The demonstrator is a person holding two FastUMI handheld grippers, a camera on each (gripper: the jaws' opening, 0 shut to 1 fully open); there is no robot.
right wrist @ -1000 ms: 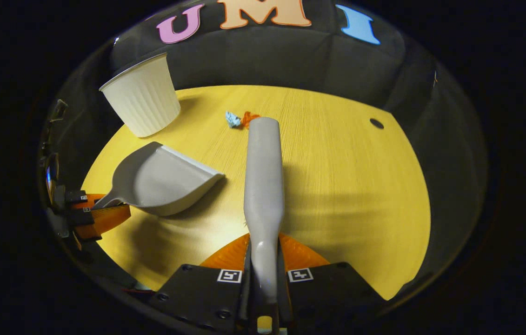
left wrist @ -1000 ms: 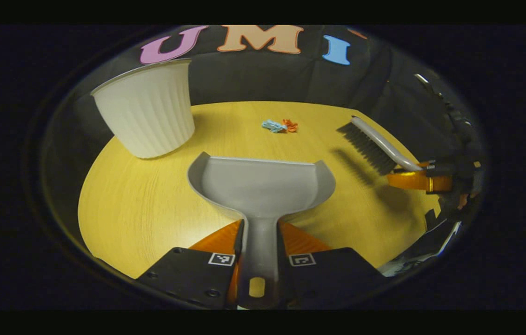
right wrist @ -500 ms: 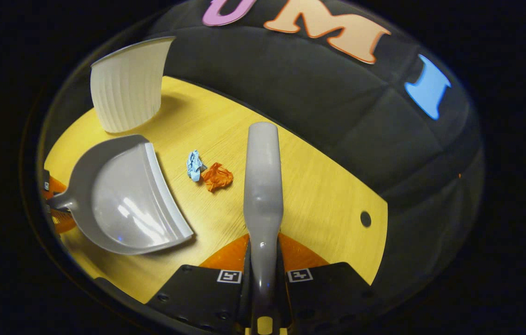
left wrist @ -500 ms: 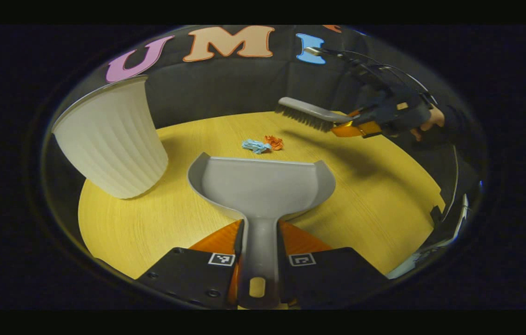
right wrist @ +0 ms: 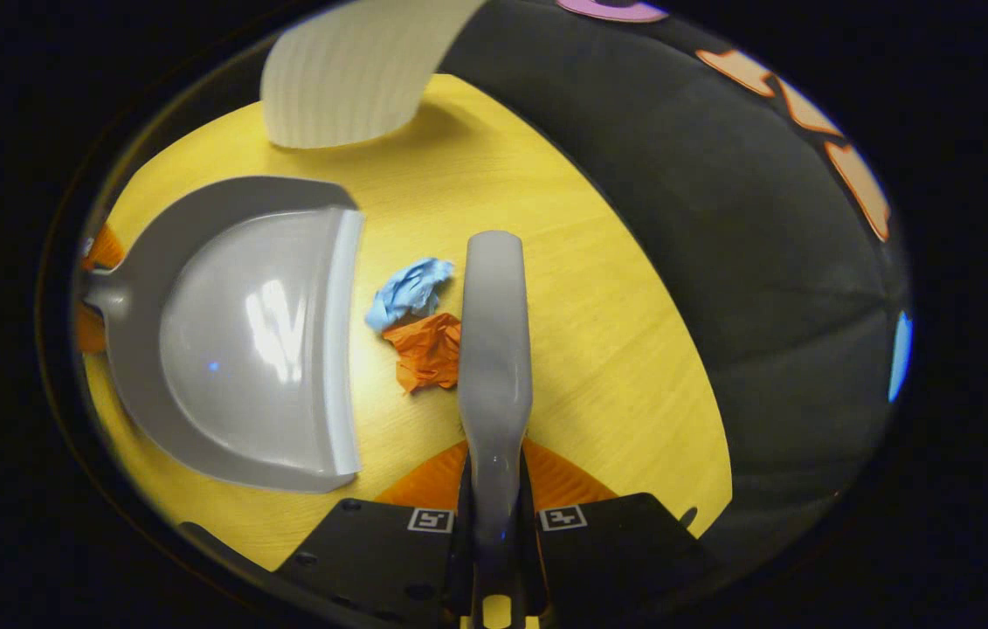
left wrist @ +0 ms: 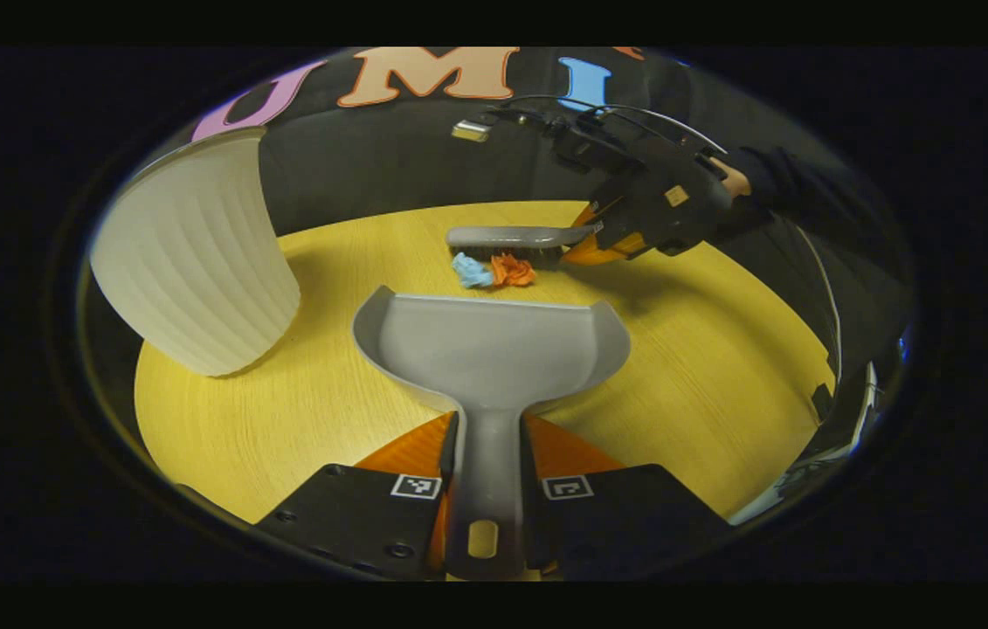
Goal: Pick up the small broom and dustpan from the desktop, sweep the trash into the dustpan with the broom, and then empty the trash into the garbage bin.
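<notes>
Left gripper: clamping dustpan handle.
Right gripper: gripping broom, bristles hiding beneath; left gripper view is showing them touching paper scraps.

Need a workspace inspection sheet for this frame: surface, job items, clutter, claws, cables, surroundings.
Surface: yellow wood-grain table, one small hole near its edge.
Job items: dustpan mouth faces the trash; broom just behind blue scrap and orange scrap; white bin upright to the dustpan's left.
Clutter: nothing seen.
Claws: left claw shut on dustpan handle; right claw shut on broom handle.
Cables: thin wires arch over the right claw's body.
Surroundings: black cloth wall.
</notes>
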